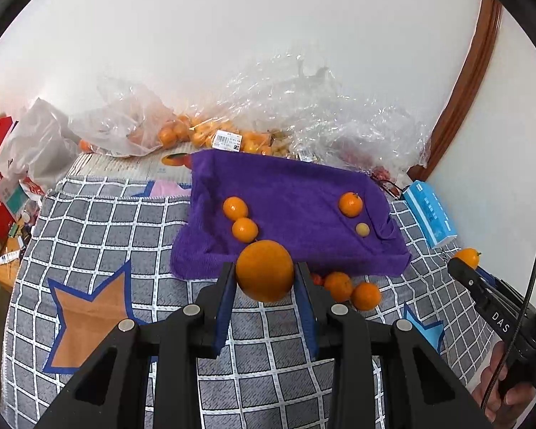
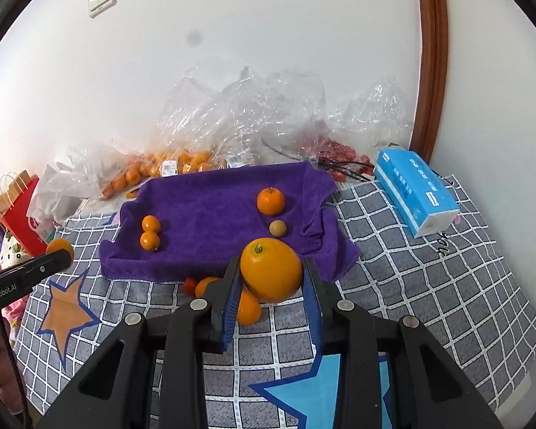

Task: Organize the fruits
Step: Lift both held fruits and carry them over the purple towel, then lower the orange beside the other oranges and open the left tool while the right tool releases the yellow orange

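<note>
Left gripper [image 1: 265, 273]: jaws closed on 1 large orange [image 1: 265, 271]. Right gripper [image 2: 272, 276]: jaws closed on 1 stem-up orange [image 2: 271, 270]. Ahead of both: purple towel [image 1: 296, 193] bearing 4 small fruits.

Towel [image 2: 214, 214] centre free; mandarins [image 2: 150, 232] flank sides.

Black left gripper [image 1: 264, 268] and right gripper [image 2: 271, 268], blue-padded jaws, silver screws.

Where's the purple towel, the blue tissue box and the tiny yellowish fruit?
purple towel [image 2: 214, 211]: right wrist view, bare middle of the cloth.
blue tissue box [image 2: 414, 182]: right wrist view, its blue top face.
tiny yellowish fruit [image 2: 277, 228]: right wrist view, centre of its skin.
</note>
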{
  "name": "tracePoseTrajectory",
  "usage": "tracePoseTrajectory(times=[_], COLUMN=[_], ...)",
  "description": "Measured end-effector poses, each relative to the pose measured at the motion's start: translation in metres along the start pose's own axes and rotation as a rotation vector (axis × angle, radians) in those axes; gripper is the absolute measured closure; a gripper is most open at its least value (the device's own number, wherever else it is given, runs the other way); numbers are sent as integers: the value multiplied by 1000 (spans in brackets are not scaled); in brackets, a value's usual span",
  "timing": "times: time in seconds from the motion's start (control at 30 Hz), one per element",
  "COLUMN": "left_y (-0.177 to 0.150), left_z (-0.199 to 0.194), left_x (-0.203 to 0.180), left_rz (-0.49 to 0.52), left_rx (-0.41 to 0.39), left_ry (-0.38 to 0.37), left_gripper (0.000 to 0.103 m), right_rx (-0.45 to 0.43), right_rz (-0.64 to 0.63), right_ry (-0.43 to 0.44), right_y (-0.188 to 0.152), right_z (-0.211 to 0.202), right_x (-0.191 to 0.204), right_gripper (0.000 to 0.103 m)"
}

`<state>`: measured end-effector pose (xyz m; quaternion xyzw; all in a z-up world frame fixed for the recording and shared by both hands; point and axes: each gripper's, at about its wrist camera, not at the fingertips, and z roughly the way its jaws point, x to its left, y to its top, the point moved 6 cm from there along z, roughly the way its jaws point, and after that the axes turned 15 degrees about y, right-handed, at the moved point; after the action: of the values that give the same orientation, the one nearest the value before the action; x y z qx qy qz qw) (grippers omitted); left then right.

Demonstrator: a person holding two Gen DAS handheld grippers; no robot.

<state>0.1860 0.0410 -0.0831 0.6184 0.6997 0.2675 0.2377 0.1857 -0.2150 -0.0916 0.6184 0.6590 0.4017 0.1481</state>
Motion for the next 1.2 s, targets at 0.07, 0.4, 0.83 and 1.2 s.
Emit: tracePoseTrajectory(times=[0.07, 0.4, 0.83, 1.2], left_y=[2, 18, 39, 52], left_z=[-1, 2, 17, 30], left_x=[-1, -6, -9, -14], left_rz=[1, 4, 3, 7], left_rx=[-4, -13, -10, -8], left_ry=[0, -5, -5, 1], left_gripper=[72, 72, 72, 72], right_rx=[-2, -14, -5, -5], right_rz=[-2, -12, -21, -30], right_ry=[1, 3, 0, -10], right_y=[2, 17, 35, 47], right_z=[0, 5, 25, 36], right_x=[0, 3, -2, -10], right_gripper=[70, 70, 70, 70])
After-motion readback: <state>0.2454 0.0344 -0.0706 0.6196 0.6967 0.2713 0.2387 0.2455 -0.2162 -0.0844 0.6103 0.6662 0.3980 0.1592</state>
